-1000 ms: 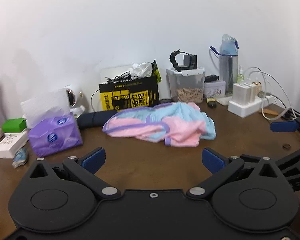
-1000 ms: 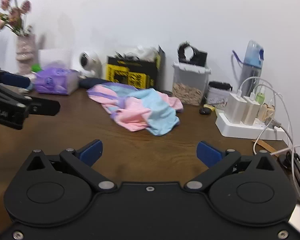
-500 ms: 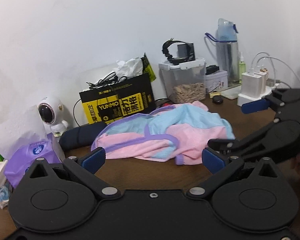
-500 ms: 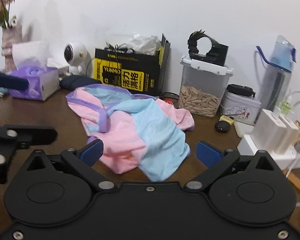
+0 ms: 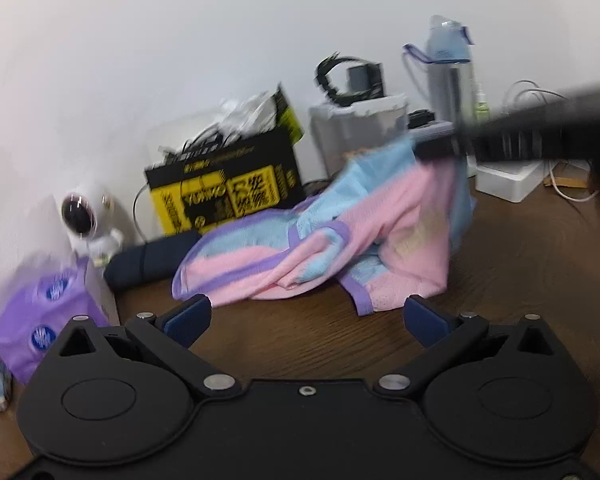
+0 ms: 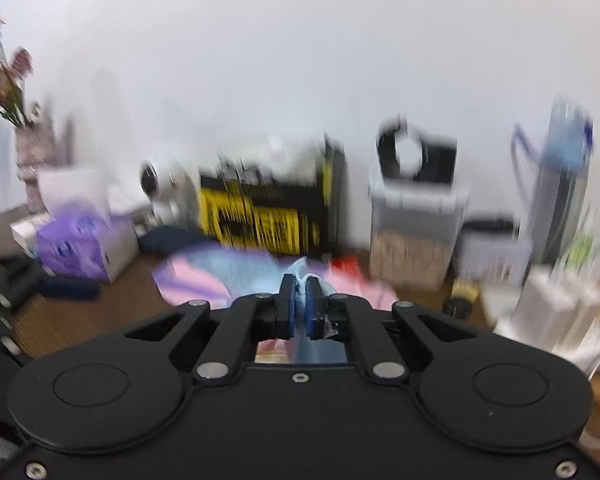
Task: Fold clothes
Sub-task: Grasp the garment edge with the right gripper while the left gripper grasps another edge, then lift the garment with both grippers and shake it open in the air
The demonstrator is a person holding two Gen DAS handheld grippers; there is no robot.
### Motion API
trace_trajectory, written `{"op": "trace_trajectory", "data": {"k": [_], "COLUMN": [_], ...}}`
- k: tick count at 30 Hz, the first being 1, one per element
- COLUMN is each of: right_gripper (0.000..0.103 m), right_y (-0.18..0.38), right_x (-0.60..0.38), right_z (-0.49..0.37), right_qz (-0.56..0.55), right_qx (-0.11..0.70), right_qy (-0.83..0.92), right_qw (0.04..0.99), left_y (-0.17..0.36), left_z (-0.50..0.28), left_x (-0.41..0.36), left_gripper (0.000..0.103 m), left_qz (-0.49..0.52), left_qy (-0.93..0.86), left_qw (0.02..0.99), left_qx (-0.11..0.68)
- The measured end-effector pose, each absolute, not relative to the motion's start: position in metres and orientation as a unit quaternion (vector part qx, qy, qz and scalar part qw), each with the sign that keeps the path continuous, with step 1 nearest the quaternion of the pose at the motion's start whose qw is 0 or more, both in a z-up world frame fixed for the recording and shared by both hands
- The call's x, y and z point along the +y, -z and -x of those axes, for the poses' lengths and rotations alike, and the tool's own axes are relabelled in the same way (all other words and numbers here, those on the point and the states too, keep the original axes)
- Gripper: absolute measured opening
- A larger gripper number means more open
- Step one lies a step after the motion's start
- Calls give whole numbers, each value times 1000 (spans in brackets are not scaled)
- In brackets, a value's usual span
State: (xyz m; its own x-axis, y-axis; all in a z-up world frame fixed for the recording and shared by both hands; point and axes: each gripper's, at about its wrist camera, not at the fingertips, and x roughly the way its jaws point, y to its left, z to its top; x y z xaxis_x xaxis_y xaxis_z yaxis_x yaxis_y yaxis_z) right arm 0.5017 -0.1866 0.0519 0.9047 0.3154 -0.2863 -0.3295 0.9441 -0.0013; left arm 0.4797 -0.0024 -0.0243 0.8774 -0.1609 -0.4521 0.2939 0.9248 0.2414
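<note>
A pink, light-blue and purple-trimmed garment (image 5: 320, 236) lies crumpled on the brown table (image 5: 300, 336), its right edge pulled up off the wood. My right gripper (image 6: 299, 304) is shut on a fold of the light-blue cloth (image 6: 300, 276), which sticks up between the blue pads. In the left wrist view the right gripper (image 5: 440, 148) reaches in from the right, blurred, holding the raised edge. My left gripper (image 5: 306, 316) stands open just in front of the garment's near edge, with nothing between its fingers.
Along the wall stand a purple tissue pack (image 5: 48, 312), a small white camera (image 5: 80, 216), a black-and-yellow box (image 5: 228, 188), a clear container (image 5: 356, 128), a blue bottle (image 5: 448, 64) and a white power strip with cables (image 5: 512, 176). A dark pouch (image 5: 152, 256) lies left of the garment. A flower vase (image 6: 24, 140) stands far left.
The right gripper went from wide open to shut on the garment's blue edge and lifted it. The left gripper moved nearer the garment and stayed open.
</note>
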Motion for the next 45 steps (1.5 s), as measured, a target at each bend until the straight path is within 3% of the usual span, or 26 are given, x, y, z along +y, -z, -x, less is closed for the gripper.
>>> {"op": "trace_trajectory", "data": {"k": [8, 9, 10, 13, 15, 18, 20, 22, 23, 24, 25, 26, 27, 31, 32, 34, 41, 42, 43, 45], "right_gripper": [7, 7, 7, 7, 7, 9, 31, 82, 91, 91, 91, 91, 91, 86, 82, 56, 43, 32, 6, 6], "right_y": [-124, -134, -140, -151, -148, -133, -117, -100, -98, -94, -90, -88, -85, -63, -57, -43, -3, -3, -4, -13], "right_x": [-184, -185, -186, -190, -193, -194, -192, -191, -191, -193, -194, -198, -200, -196, -195, -193, -185, -187, -189, -194], "right_z": [-434, -423, -416, -402, -409, -432, -449, -464, -465, -465, -465, -464, -462, -472, -476, -487, -509, -510, -510, -506], "right_qz": [7, 3, -1, -1, 2, 13, 34, 68, 80, 103, 121, 127, 131, 136, 123, 95, 59, 53, 49, 52], "right_qx": [39, 23, 12, -11, 3, 55, 95, 140, 147, 153, 160, 171, 183, 278, 293, 321, 379, 377, 374, 352], "right_qy": [-231, -238, -241, -241, -228, -203, -184, -173, -175, -177, -181, -193, -206, -266, -278, -301, -308, -306, -302, -287], "right_qw": [972, 971, 971, 970, 974, 978, 978, 973, 970, 967, 963, 958, 952, 913, 907, 893, 871, 873, 876, 889], "left_y": [2, -3, -8, -24, -31, -26, -16, -6, -3, 0, 0, -2, -5, -19, -22, -29, -41, -38, -36, -27], "left_z": [-456, -454, -451, -452, -457, -470, -483, -496, -499, -501, -503, -502, -501, -484, -481, -473, -448, -445, -444, -436], "left_x": [-9, -7, -5, 9, 21, 32, 40, 47, 49, 52, 56, 59, 63, 74, 73, 71, 43, 36, 32, 16], "left_gripper": [102, 93, 70, 30, 19, 17, 17, 21, 24, 36, 56, 67, 81, 91, 92, 92, 96, 96, 96, 96], "left_qz": [-151, -142, -134, -60, -12, 9, 15, 18, 18, 18, 15, 9, 3, -3, -4, -10, -81, -100, -112, -160], "left_qy": [132, 134, 137, 163, 164, 120, 80, 50, 42, 33, 24, 17, 10, 23, 29, 44, 125, 140, 147, 176], "left_qw": [973, 974, 976, 977, 977, 979, 977, 973, 972, 971, 972, 973, 975, 981, 981, 981, 977, 974, 972, 961], "left_qx": [119, 111, 104, 121, 138, 164, 195, 226, 231, 236, 235, 228, 222, 193, 191, 186, 149, 147, 145, 141]}}
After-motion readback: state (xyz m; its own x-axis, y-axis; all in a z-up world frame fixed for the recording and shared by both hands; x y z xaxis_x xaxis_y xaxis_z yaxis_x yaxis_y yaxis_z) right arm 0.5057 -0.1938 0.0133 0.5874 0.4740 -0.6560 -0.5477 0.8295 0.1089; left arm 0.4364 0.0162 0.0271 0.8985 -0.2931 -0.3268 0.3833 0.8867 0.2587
